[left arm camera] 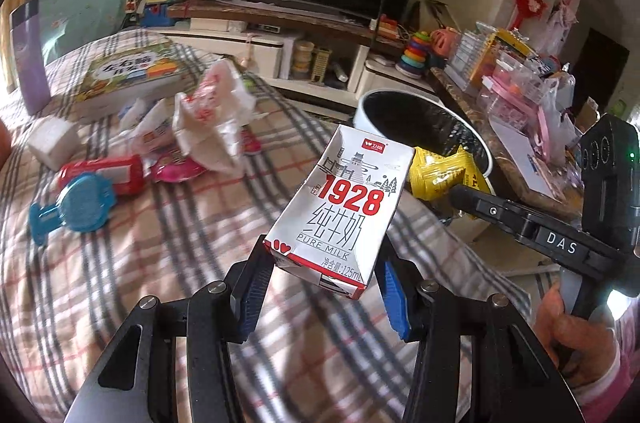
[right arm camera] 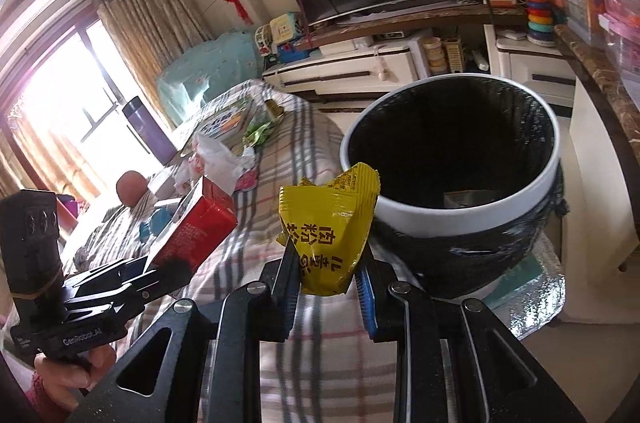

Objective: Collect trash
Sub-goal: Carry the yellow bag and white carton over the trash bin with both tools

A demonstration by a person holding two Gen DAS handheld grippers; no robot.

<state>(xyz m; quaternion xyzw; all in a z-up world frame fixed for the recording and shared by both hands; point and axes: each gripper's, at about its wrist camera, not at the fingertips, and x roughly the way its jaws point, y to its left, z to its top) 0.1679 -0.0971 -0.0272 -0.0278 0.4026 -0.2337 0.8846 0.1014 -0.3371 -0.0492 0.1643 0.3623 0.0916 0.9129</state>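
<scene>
— Left gripper (left arm camera: 326, 273) has its jaws clamped on the milk carton (left arm camera: 340, 211), held up over the plaid bedspread (left arm camera: 168, 223).

— And the right gripper (right arm camera: 328, 281) pinches a yellow wrapper (right arm camera: 330, 223), just near the rim of the trash bin (right arm camera: 452, 219), which stands right of the bed.

— More litter far left: a crumpled white bag (left arm camera: 216, 115) and a pink packet (left arm camera: 176, 169).
</scene>
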